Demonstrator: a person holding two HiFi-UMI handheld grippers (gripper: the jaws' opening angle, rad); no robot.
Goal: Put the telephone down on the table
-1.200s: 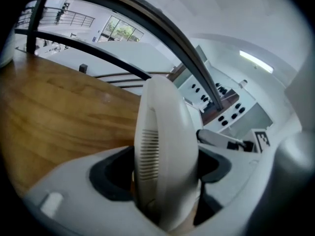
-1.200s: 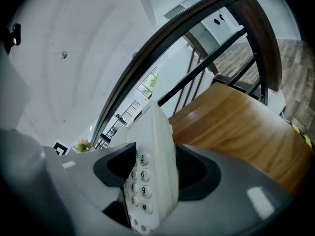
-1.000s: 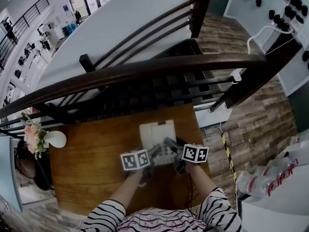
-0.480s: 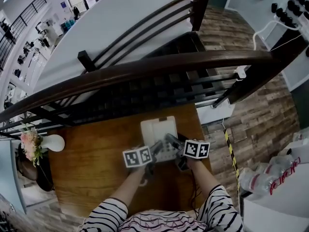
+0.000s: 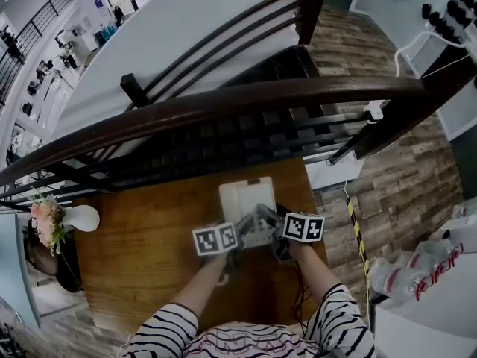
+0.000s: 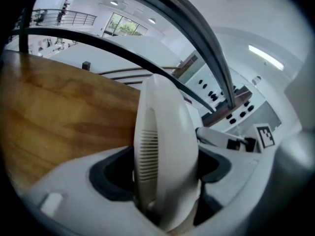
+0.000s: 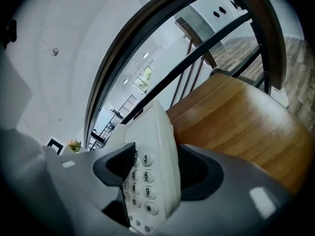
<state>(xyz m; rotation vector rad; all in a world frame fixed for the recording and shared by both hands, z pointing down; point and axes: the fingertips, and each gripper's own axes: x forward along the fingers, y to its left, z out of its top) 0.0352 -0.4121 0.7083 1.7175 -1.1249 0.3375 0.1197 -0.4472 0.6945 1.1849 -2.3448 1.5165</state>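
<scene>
White on wood: holding telephone [image 5: 244, 198] over tabletop [image 5: 141, 252] w/ left gripper [image 6: 165, 167] fingers [image 6: 109, 175] clamped on handset [image 6: 165, 127], right gripper [image 7: 156, 171] fingers [image 7: 116, 165] clamped on keypad [image 7: 141, 182] edge; touching tabletop or not, can't tell.

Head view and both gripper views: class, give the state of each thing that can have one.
White push-button telephone: gripped at its near end by both grippers, over the brown wooden table.
Left gripper: shut on the telephone's handset side.
Right gripper: shut on its keypad side, jaws just eased slightly wider.
White vase of pink flowers: at the table's left edge.
</scene>
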